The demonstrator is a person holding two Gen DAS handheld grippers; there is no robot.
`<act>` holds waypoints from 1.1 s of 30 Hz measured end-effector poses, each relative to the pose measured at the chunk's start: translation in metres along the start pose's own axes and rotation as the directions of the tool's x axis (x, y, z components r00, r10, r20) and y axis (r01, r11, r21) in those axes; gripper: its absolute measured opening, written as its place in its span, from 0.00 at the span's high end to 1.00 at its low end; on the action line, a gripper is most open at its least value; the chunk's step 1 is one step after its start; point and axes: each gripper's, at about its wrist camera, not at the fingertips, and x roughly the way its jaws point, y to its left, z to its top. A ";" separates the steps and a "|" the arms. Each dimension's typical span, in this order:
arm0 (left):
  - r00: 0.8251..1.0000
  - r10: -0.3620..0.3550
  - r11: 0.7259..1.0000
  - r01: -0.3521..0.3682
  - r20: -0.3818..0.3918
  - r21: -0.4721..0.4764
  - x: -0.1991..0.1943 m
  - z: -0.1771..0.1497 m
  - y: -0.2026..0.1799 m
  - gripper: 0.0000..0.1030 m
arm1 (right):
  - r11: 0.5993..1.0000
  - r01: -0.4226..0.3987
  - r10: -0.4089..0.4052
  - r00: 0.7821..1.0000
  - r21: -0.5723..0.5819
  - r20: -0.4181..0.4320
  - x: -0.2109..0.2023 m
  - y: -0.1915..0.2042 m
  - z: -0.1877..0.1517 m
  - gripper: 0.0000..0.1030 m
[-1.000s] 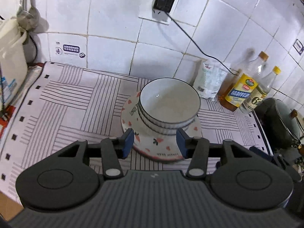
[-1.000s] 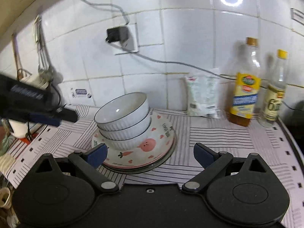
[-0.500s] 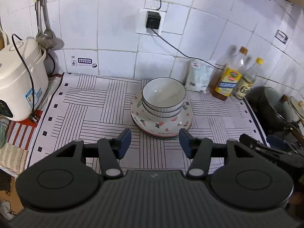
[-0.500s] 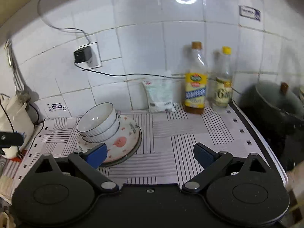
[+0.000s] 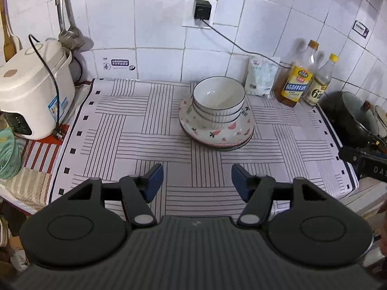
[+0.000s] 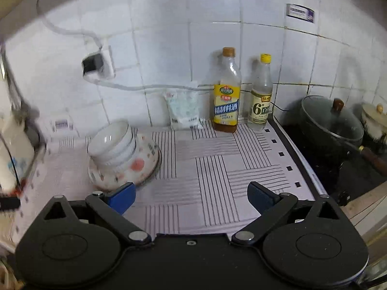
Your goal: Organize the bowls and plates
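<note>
**Dishes stacked, both claws empty**

The bowls (image 5: 218, 101) sit nested on the plates (image 5: 216, 134) on the worktop (image 5: 121, 145). The stack is ahead of the left claw (image 5: 197, 181), a bit to its right, well apart. It is ahead-left of the right claw (image 6: 191, 197), which looks nearer. Both claws are wide open and hold nothing.

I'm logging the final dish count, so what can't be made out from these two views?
- Plates, left wrist view: number unclear; nested rims overlap, and the bowls cover their centres.
- Same stack, right wrist view: motion blur smears bowl edges and plate pattern.
- Rice cooker, left wrist view: cut off by the frame edge.
</note>
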 end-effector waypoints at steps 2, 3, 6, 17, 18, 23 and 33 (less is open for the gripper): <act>1.000 0.001 1.000 -0.001 -0.004 -0.007 0.000 -0.002 0.002 0.40 | 0.999 0.023 -0.023 1.000 -0.048 -0.013 -0.005 0.008 0.000 0.03; 1.000 0.000 1.000 0.000 -0.005 -0.011 -0.001 -0.003 0.002 0.40 | 0.998 0.026 -0.027 1.000 -0.056 -0.015 -0.008 0.010 0.000 0.03; 1.000 -0.003 1.000 0.003 -0.006 -0.021 -0.002 -0.004 0.004 0.39 | 0.999 -0.024 0.023 1.000 -0.041 -0.010 -0.015 0.013 -0.002 0.03; 0.999 0.031 1.000 -0.031 0.015 0.002 -0.006 -0.013 0.000 0.31 | 0.992 -0.063 0.069 0.996 -0.107 0.058 -0.031 0.028 -0.019 0.03; 0.999 0.033 0.999 -0.033 0.019 0.003 -0.007 -0.015 0.000 0.31 | 0.992 -0.062 0.069 0.996 -0.112 0.063 -0.033 0.029 -0.020 0.03; 0.998 0.044 0.999 -0.043 0.034 -0.004 -0.009 -0.019 0.002 0.26 | 0.992 -0.061 0.067 0.996 -0.111 0.056 -0.034 0.031 -0.023 0.02; 0.998 0.036 0.999 -0.037 0.052 0.010 -0.016 -0.031 0.001 0.24 | 0.993 -0.058 0.064 0.996 -0.102 0.058 -0.038 0.026 -0.032 0.02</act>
